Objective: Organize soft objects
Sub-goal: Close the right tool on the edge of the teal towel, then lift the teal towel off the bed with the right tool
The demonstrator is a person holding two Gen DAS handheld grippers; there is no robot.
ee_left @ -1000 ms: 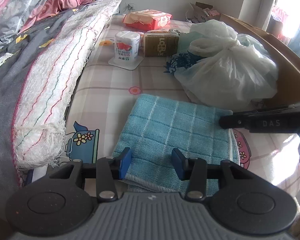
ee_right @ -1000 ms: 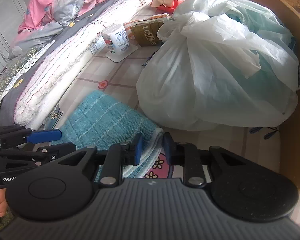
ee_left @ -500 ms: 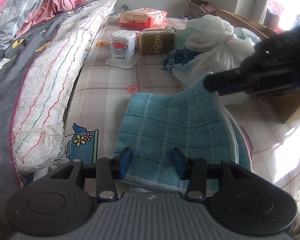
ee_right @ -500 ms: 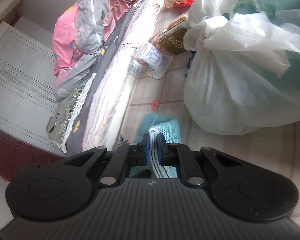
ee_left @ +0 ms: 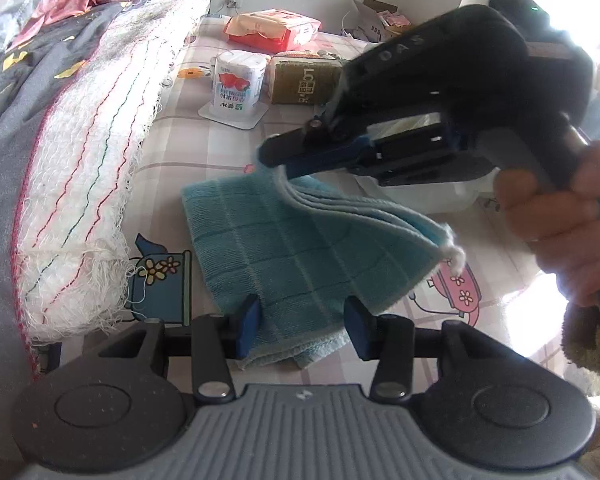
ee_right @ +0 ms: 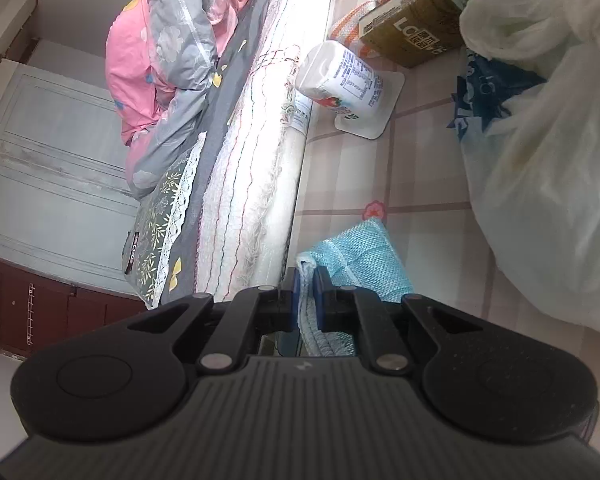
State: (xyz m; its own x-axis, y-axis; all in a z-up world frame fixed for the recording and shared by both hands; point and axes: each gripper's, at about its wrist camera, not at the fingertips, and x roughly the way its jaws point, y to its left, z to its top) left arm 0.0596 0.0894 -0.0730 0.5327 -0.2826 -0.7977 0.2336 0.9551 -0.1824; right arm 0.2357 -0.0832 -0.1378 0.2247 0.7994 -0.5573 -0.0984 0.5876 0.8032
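- My right gripper (ee_right: 307, 280) has its jaws clamped on a folded edge of the blue towel (ee_left: 296, 248), lifting that corner off the bed sheet (ee_left: 204, 152) while the rest of the cloth drapes down toward the mattress.
- My left gripper (ee_left: 300, 320) sits low at the towel's near edge, jaws apart with the cloth lying between them; I cannot tell whether either pad touches the fabric.
- In the left wrist view the right gripper's body and the hand (ee_left: 564, 216) holding it block most of the white plastic bag (ee_right: 540, 160); only a sliver shows beneath them.
- The right wrist view is tilted, and its own housing hides the lower part of the towel.
- Further up the bed, a white tissue pack (ee_left: 238, 84) stands on a flat white card, just beside an olive-brown box (ee_left: 306, 80) whose label is cut off; a red-and-orange packet (ee_left: 272, 30) lies behind them.
- A fringed white blanket (ee_left: 84, 184) runs along the left side, with grey and pink bedding (ee_right: 168, 48) piled past it, partly out of frame.
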